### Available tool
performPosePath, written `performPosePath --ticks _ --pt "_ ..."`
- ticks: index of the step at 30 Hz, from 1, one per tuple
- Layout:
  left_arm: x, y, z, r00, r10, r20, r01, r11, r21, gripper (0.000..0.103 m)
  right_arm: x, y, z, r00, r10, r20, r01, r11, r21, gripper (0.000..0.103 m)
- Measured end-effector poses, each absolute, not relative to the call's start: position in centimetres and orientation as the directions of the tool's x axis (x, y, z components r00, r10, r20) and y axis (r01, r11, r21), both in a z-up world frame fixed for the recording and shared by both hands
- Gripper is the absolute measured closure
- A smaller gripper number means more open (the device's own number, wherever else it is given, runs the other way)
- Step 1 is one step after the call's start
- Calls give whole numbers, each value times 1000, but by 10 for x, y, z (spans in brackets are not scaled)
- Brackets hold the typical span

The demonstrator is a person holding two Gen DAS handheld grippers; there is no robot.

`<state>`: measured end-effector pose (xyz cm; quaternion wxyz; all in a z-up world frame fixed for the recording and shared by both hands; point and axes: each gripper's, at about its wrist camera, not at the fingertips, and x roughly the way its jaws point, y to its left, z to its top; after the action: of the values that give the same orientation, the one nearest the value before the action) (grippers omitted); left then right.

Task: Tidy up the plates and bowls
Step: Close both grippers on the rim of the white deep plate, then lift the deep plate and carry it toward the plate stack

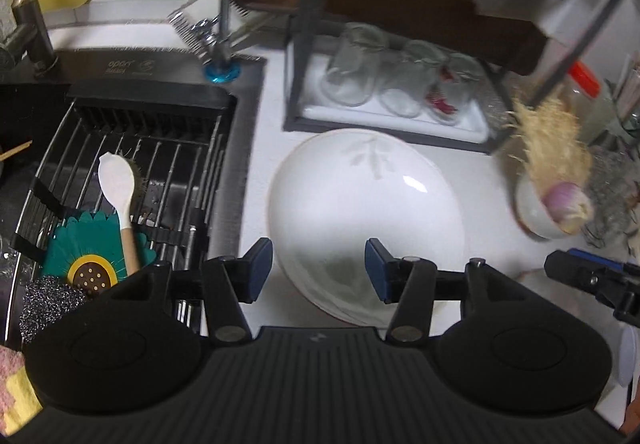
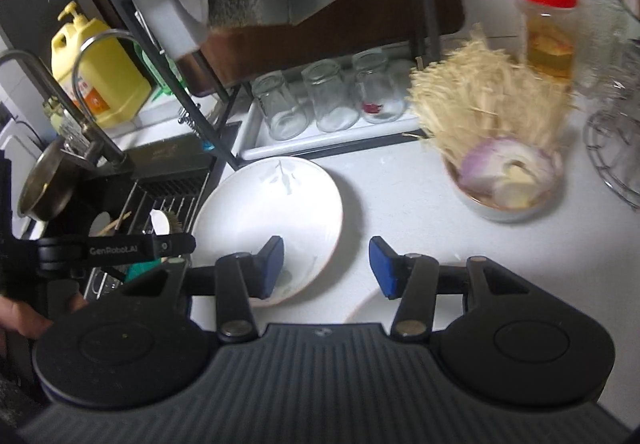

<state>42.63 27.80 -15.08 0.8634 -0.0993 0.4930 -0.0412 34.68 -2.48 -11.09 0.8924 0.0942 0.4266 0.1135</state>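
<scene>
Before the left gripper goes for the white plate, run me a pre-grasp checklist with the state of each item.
1. Left gripper open: ok, fingers spread wide.
2. White plate lined up: ok, its near rim lies between the fingers.
3. Plate bare of food: ok.
4. Right gripper out of the way: not ok, it hovers open by the plate's right rim.
5. Bowl of onion apart from plate: ok, bare counter between.
6. Room under the rim for a finger: cannot tell.

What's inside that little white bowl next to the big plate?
The small white bowl holds a purple-white onion piece and a pale straw-like bundle. Anything beneath them is covered.
</scene>
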Motion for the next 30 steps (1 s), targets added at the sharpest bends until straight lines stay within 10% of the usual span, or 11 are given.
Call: performPosePath --ticks 30 --pt "481 295 -220 460 -244 -854 30 965 -259 76 437 11 -194 519 225 -825 -74 973 219 85"
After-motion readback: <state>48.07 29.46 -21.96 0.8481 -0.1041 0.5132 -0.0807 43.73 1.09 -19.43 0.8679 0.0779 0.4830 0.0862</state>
